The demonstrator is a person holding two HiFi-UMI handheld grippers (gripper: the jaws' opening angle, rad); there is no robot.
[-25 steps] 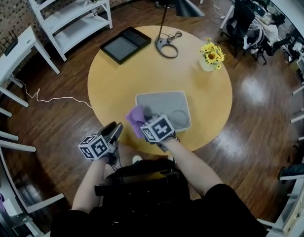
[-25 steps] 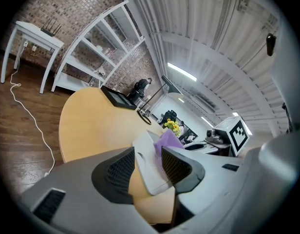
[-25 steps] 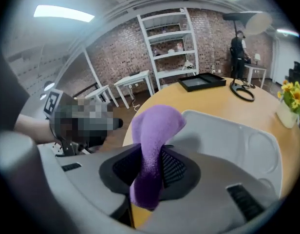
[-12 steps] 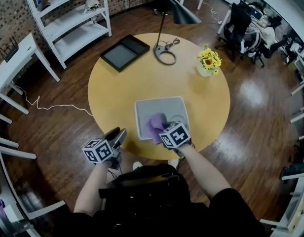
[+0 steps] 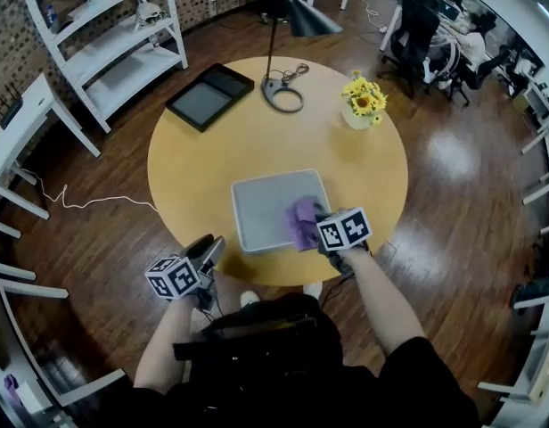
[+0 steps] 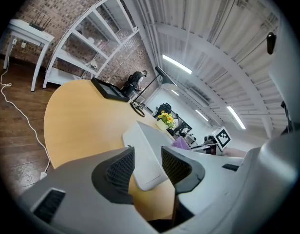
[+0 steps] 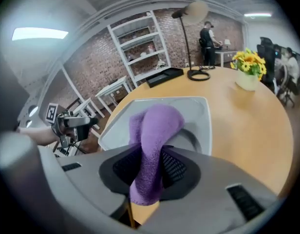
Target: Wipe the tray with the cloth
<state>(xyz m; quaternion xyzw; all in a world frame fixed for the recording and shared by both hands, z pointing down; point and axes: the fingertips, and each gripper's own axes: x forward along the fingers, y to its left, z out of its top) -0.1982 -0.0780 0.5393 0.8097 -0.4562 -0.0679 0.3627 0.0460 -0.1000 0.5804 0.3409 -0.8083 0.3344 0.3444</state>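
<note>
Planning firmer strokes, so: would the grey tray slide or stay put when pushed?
Likely slides: the tray lies loose on the smooth table, and the left hand-held gripper hangs clear of it. Probably stiff and light: thin, flat, shallow-rimmed.

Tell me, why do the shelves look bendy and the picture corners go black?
Right gripper view: the wide lens bows the shelves and blacks out the corners; the purple cloth in the right claw is close and slightly soft. Left gripper view: same bending and dark rim. Head view: the round table looks sharp, with a glare patch on the wooden floor.
</note>
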